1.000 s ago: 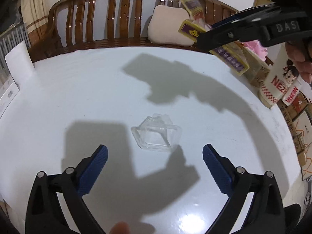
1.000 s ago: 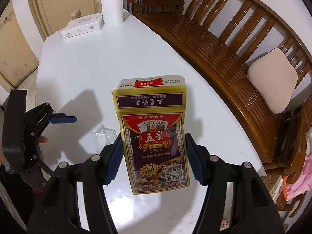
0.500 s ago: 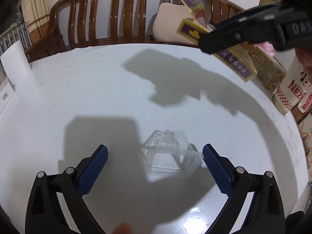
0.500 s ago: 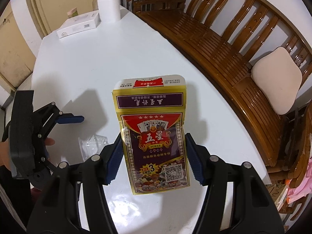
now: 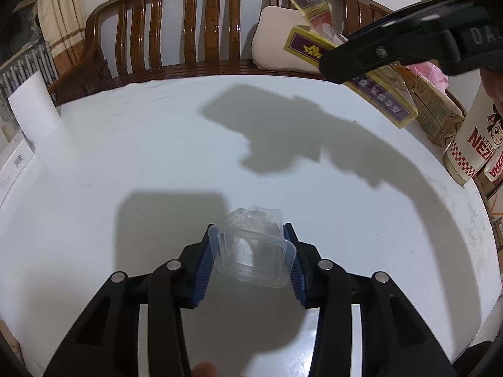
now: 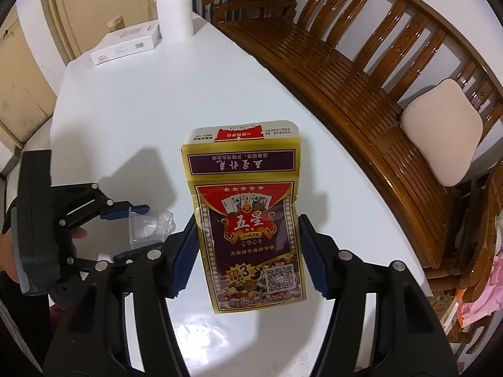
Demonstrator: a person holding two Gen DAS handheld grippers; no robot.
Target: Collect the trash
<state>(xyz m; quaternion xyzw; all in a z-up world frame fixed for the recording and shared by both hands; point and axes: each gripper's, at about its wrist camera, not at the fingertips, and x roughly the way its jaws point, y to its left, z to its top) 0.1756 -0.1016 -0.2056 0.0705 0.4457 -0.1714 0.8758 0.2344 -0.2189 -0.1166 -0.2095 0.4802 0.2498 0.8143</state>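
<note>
Left wrist: crinkled clear plastic cup (image 5: 251, 251)

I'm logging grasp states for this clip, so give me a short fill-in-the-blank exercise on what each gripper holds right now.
1. The left gripper is shut on a clear ____ container.
2. The right gripper holds a playing-card ____ printed POKER.
3. Behind the white table stands a ____ bench.
4. On the bench lies a beige ____.

Missing words: plastic; box; wooden; cushion

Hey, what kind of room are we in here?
Probably a home living or dining room: a white round table beside a carved wooden bench with a cushion, plus a paper roll near a door.
</note>
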